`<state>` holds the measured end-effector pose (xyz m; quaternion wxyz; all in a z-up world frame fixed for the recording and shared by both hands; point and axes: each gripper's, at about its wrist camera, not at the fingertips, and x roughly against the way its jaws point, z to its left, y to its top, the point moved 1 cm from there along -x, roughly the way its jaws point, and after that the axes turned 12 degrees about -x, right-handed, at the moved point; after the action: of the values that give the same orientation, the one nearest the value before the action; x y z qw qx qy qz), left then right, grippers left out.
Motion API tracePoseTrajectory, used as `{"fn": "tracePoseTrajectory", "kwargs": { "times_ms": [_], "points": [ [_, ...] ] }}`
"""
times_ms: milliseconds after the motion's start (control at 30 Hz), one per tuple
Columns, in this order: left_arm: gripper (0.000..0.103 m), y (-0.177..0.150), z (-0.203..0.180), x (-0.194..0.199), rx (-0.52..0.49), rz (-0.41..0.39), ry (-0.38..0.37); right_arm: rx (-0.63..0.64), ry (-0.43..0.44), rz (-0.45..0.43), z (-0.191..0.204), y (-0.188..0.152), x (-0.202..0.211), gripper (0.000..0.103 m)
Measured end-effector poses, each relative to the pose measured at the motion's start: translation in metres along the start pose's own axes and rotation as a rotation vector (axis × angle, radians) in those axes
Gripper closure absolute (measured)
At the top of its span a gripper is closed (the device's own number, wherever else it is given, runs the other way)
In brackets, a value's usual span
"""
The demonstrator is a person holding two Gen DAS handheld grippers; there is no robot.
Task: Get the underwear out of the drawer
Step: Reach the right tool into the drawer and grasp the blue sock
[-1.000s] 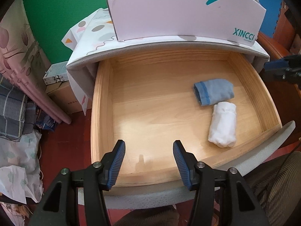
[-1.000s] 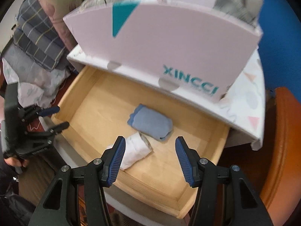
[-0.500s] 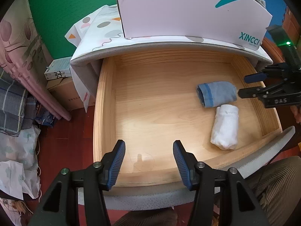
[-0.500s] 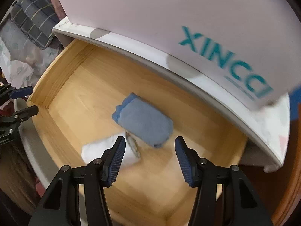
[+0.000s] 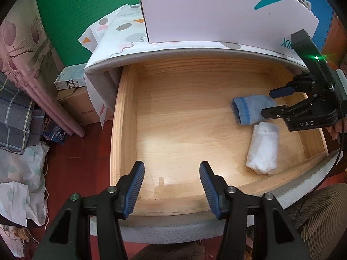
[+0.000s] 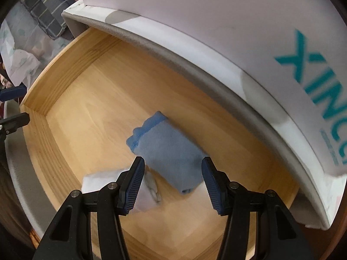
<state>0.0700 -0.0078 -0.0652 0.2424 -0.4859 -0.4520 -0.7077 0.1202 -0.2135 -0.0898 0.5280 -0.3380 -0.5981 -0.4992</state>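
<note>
Drawer (image 5: 125,117): pulled open, pale wood, mostly bare floor. Blue underwear (image 5: 249,109): folded, lying on the floor toward my right side of the drawer. White underwear (image 5: 263,149): rolled, just beside the blue piece, nearer the front wall. My right gripper (image 6: 172,178): inside the drawer and pointing steeply down, jaws apart with the blue piece showing between them; the pads (image 6: 135,184) are not pressing on it, nothing gripped. My left gripper (image 5: 171,187): over the front edge of the drawer, jaws apart, holding nothing, well apart from both pieces. White box (image 5: 216,10) printed with teal letters: standing on the patterned top (image 5: 121,34) above the drawer.
</note>
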Motion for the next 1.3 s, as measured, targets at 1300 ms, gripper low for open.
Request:
{"fn": "tracePoseTrajectory", "kwargs": {
  "times_ms": [1300],
  "points": [
    [0.049, 0.000, 0.001, 0.000, 0.014, -0.006, -0.004, -0.032, -0.145, 0.033, 0.024, 0.006, -0.031, 0.069]
  ]
}}
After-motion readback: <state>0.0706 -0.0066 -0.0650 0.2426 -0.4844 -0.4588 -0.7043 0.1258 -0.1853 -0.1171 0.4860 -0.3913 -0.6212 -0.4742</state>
